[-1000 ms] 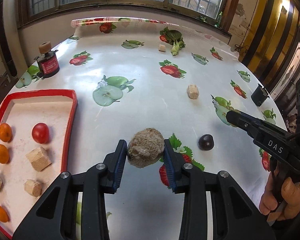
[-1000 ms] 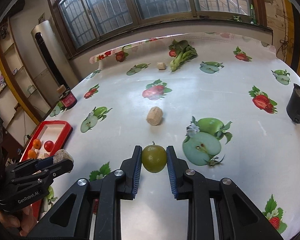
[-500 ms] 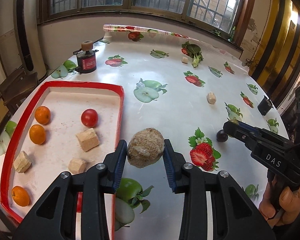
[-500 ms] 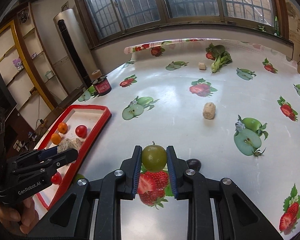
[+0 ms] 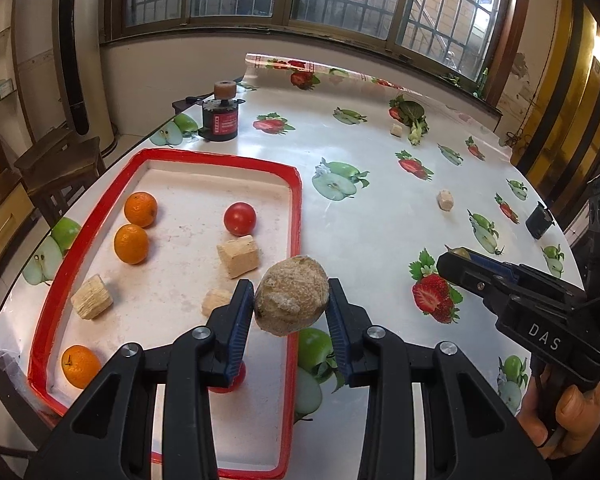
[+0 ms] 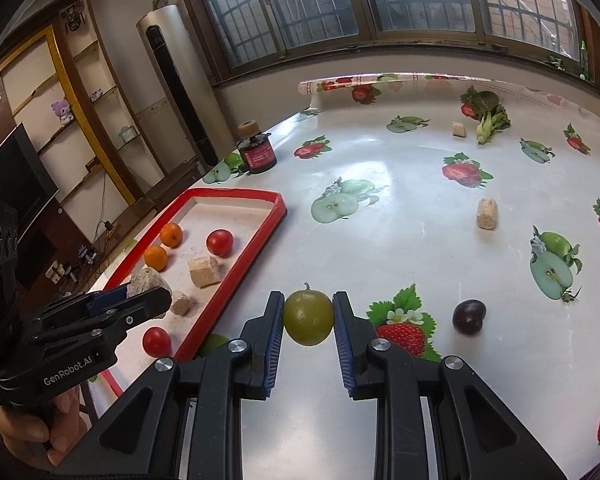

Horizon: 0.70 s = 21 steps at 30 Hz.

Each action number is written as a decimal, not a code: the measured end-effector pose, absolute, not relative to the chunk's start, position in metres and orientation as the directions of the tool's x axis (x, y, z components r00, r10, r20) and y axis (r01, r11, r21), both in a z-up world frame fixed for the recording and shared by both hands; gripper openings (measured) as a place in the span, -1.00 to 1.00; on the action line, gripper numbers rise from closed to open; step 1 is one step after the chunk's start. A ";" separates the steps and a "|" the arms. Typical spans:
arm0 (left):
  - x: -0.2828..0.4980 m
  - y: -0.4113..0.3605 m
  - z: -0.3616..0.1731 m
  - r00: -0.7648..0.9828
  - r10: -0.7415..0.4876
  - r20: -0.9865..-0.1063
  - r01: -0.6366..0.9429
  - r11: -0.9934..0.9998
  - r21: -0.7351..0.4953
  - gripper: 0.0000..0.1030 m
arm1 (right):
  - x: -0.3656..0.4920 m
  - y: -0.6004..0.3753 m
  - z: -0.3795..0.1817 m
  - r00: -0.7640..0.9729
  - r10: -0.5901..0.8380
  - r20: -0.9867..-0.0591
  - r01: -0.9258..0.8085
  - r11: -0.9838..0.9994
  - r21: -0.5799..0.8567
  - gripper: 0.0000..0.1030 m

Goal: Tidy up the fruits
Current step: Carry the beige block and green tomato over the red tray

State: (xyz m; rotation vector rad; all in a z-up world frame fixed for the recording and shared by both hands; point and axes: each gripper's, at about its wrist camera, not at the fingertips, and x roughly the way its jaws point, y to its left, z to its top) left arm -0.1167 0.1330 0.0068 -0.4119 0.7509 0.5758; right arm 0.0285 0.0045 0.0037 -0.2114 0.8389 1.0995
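Both claws are carrying fruit to the red-rimmed white tray (image 5: 297, 216): the left claw (image 5: 290, 306) pinches a rough brown round fruit (image 5: 291, 301) over the tray's near edge, the right claw (image 6: 308, 318) pinches a smooth green round fruit (image 6: 309, 317) just beside the tray, and next each should go lower inside it and let go.

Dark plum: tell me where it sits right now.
In the right wrist view the dark plum lies loose on the table, lower right, beside a printed strawberry and right of the green fruit in the right gripper.

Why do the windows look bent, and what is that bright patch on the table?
Left wrist view: the fisheye lens bows the window frames and darkens the corners. Right wrist view: window light glares off the glossy tablecloth; everything looks sharp, without visible blur.
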 end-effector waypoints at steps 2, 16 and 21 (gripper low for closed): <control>-0.121 0.135 0.007 0.591 0.338 -0.733 -0.624 0.767 -0.149 -0.34 | 0.022 0.009 0.004 0.182 0.703 -0.688 -0.855 0.458 0.242 -0.51; -0.149 0.150 0.002 0.566 0.366 -0.739 -0.664 0.734 -0.146 -0.34 | -0.002 0.034 0.006 0.139 0.715 -0.685 -0.880 0.406 0.245 -0.51; -0.155 0.156 0.000 0.564 0.370 -0.738 -0.672 0.725 -0.151 -0.34 | -0.007 0.041 0.005 0.129 0.713 -0.689 -0.887 0.394 0.241 -0.51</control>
